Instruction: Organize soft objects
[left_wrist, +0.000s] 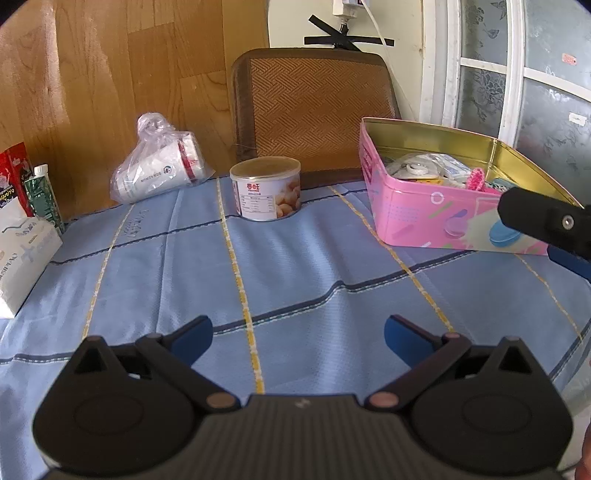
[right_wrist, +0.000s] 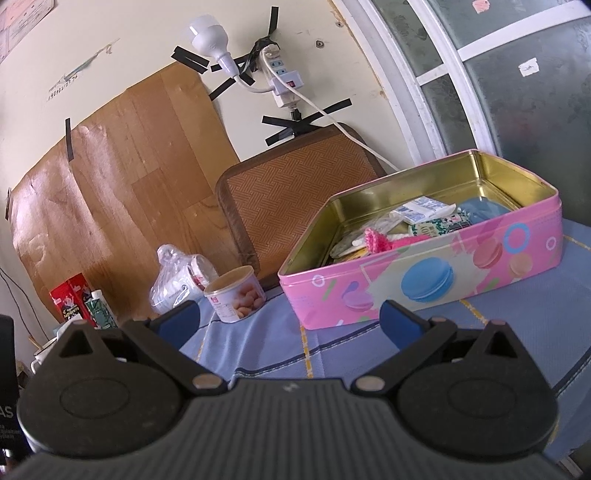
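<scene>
The left hand-held gripper (left_wrist: 298, 341) hovers low over the desk (left_wrist: 295, 266), jaws wide and empty. The right hand-held gripper (right_wrist: 290, 321), also wide and empty, faces the pink tin (right_wrist: 424, 280) (lid off, probably the collection box), where soft items including a pink knitted piece (right_wrist: 388, 240) already lie.

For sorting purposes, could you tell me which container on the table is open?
The pink macaron tin: lidless, contents showing. The round can is lidded; the cups are bagged.
</scene>
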